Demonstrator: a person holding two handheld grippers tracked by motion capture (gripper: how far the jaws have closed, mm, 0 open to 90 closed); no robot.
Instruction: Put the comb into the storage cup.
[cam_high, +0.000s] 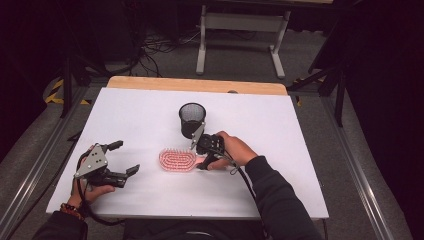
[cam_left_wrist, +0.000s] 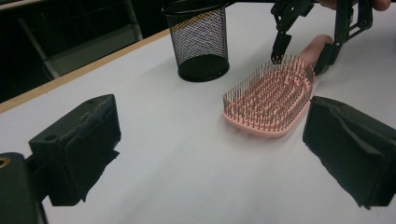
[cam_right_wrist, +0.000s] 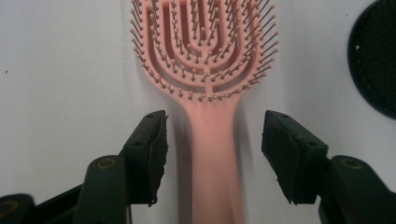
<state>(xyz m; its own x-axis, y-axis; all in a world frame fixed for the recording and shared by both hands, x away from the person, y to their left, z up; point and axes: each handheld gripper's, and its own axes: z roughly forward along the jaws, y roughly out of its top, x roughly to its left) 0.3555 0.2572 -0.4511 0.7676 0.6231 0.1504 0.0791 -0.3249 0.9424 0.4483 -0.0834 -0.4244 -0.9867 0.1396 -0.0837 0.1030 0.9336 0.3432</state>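
The right gripper (cam_right_wrist: 212, 154) hung at frame centre, jaws apart astride the handle of a pink hairbrush (cam_right_wrist: 205, 70) lying below the mesh cup (cam_high: 192, 120); closing seemed next. The left gripper (cam_high: 117, 162) gaped idle, lower left.

Both hand-held grippers agape: left hand-held gripper (cam_high: 125, 159) low, right hand-held gripper (cam_right_wrist: 212, 140) angled down.

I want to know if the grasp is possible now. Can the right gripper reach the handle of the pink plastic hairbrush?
Probably yes. The right gripper is open, with its jaws on either side of the pink plastic hairbrush handle, and nothing lies between them. The black mesh cup stands off to one side.
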